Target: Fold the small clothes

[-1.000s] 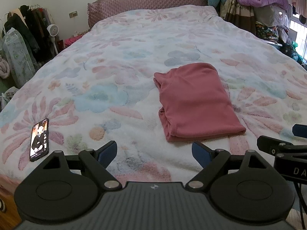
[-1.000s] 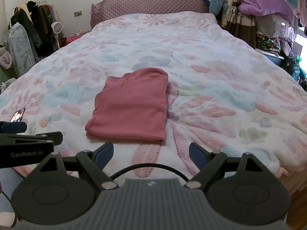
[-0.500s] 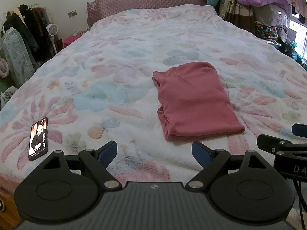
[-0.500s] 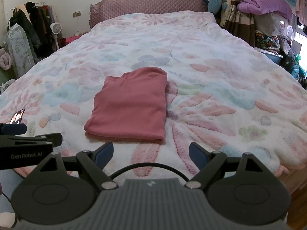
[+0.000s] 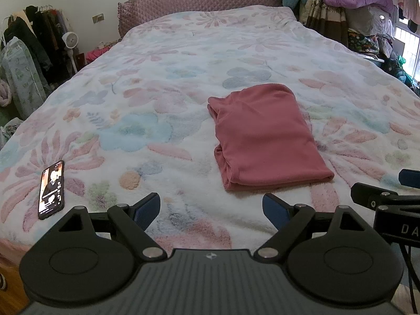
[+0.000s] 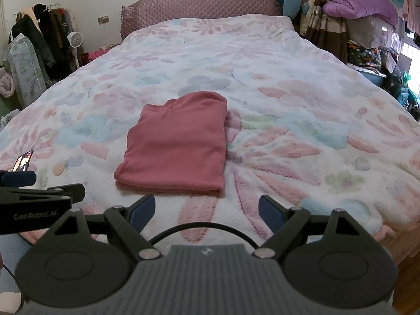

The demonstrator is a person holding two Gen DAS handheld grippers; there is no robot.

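A dusty-red garment [image 5: 262,136] [image 6: 178,141] lies folded into a neat rectangle on the floral bedspread [image 5: 157,92], untouched. My left gripper [image 5: 211,207] hovers open over the bed's near edge, short of the garment's near left corner, with nothing between its blue pads. Open too, my right gripper [image 6: 206,208] hangs just before the garment's near edge, empty. Each gripper shows at the side of the other's view.
A phone [image 5: 52,189] with its screen lit lies near the bed's left front edge. A quilted headboard [image 6: 199,2] closes the far end. A clothes rack and a fan [image 6: 73,38] stand left; piled bedding [image 6: 359,2] and bags crowd the right.
Both grippers have drawn back slightly toward the foot of the bed, staying open. The folded garment has not moved.
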